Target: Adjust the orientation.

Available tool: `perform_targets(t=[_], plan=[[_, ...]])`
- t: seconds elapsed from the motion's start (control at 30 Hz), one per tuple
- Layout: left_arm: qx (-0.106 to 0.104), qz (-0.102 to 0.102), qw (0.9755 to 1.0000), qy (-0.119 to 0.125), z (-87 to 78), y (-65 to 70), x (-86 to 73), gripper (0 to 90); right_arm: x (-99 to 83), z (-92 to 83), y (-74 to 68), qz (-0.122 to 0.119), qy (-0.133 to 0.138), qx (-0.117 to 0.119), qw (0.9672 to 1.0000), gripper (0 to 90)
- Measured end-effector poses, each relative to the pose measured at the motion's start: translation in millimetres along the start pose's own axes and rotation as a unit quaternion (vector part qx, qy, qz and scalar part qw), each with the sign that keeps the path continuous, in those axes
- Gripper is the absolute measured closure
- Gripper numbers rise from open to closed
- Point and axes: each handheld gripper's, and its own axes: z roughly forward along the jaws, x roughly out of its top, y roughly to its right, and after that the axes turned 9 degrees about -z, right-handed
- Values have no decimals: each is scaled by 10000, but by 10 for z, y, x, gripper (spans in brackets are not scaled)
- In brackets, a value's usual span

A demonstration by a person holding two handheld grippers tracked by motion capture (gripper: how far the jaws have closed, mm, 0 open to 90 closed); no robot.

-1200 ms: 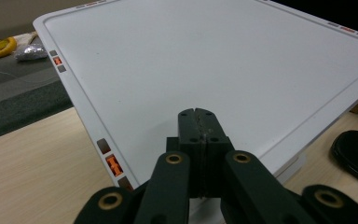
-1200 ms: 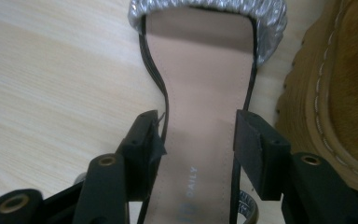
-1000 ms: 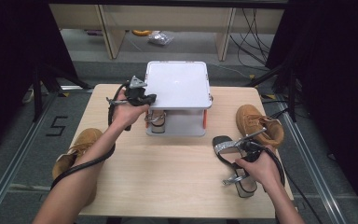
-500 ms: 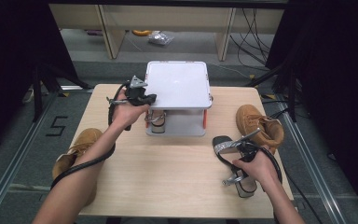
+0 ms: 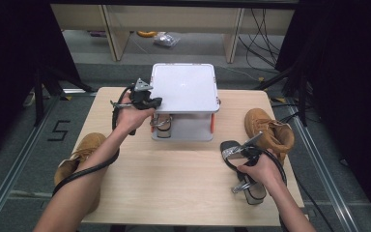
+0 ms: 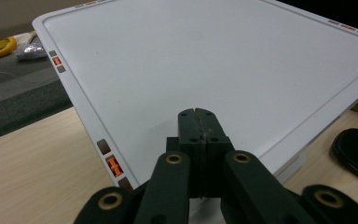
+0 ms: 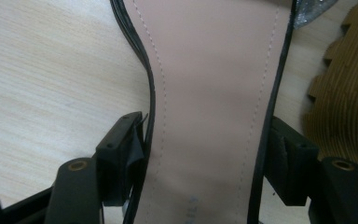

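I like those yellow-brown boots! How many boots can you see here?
2. One tan boot stands at the table's right edge beside the black sandal; the other boot is off the left edge, lower down. More could be hidden.

- A pale wooden table (image 5: 174,193) stands in the middle of the room, its grain running side to side.
- The floor (image 5: 19,159) around it is grey, with a painted "5" (image 5: 58,130) left of the table.
- Metal rails (image 5: 9,169) run along the floor on both sides of the table.
- Black curtains (image 5: 9,58) hang at the left and right, dark and unlit.
- Beyond the table stands a light wooden bench or shelf frame (image 5: 174,19) with pale legs.
- Under it lie a yellow ring (image 5: 147,34) and a crumpled silvery bag (image 5: 166,39).
- Black cables (image 5: 265,29) trail down at the far right.
- The light is even and falls from above.
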Motion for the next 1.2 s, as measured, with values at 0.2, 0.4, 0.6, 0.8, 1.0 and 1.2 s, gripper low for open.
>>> perform_targets(t=[0.2,0.4,0.6,0.8,1.0,1.2], plan=[[-24,4,10000,14,5,-2,2,897,37,24,5,72,-151,-19,9999,390],[-9,18,10000,-11,1,-3,4,897,24,1,-31,23,-193,-22,9998,415],[-15,24,10000,12,5,0,3,898,36,-8,-91,55,-5,-7,10000,424],[18,68,10000,-30,2,4,11,898,59,-32,-148,-15,92,177,9998,430],[12,63,10000,-24,3,3,9,898,88,-97,-215,84,214,63,9997,432],[10,67,10000,4,7,7,7,898,165,-180,-333,209,429,296,9984,433]])
